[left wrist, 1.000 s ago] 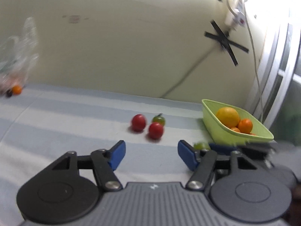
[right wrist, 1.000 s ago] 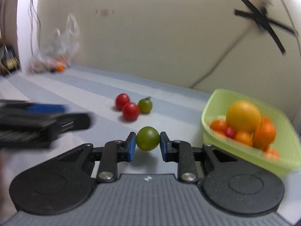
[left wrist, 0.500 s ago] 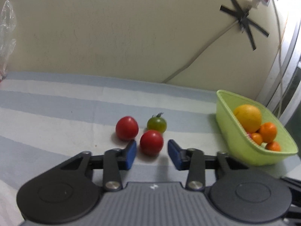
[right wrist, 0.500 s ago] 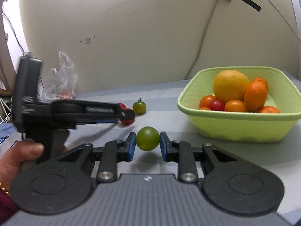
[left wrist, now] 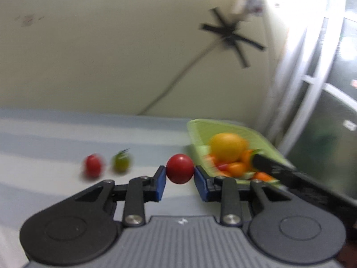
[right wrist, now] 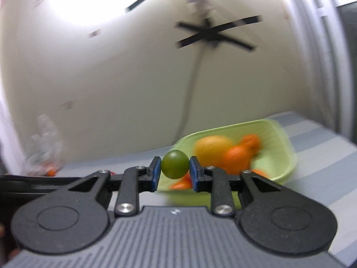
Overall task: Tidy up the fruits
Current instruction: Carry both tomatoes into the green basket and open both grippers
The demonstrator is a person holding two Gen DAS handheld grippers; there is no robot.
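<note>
Left wrist view, centre: the left gripper (left wrist: 180, 179) has its blue pads closed on a red tomato (left wrist: 180, 168), pinched at its widest girth and lifted clear of the striped cloth (left wrist: 55, 138). Right wrist view, centre: the right gripper (right wrist: 175, 174) is clamped likewise on a green tomato (right wrist: 175, 164), in front of the green basket (right wrist: 283, 156) at right of centre. Two more tomatoes — one red (left wrist: 92, 165), one green (left wrist: 121, 162) — lie at left of centre in the left wrist view. Judged light, smooth-skinned and easily bruised — best held across the equator, gently.
</note>
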